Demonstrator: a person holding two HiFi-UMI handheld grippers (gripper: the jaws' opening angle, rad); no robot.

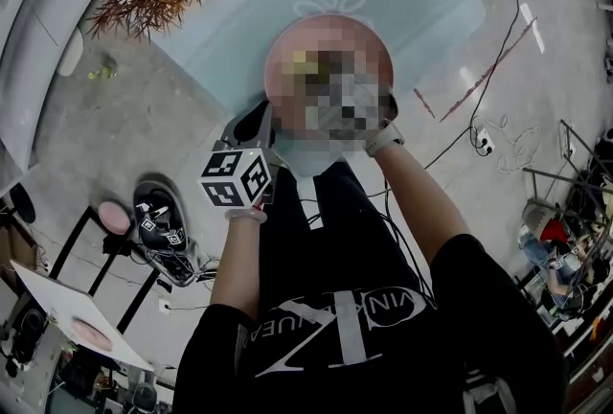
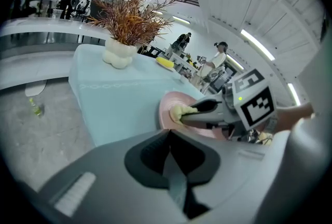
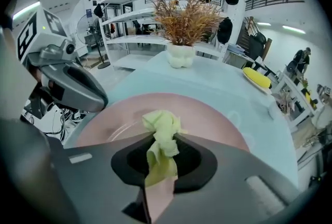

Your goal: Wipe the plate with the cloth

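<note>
1. The right claw [image 3: 162,141] pinches a bunched yellow cloth [image 3: 164,123]. The cloth's free end presses on the pink plate [image 3: 212,120], near its middle.
2. The left claw [image 2: 169,134] is pressed together, with nothing seen between its jaws. Its tips sit just beside the plate's left rim, and I cannot tell if they touch it.
3. A pale blue worktop [image 3: 223,80] spreads out beyond the plate.
4. A dried plant [image 3: 184,21] in a white pot stands on the worktop, beyond the plate and well apart from it.
</note>
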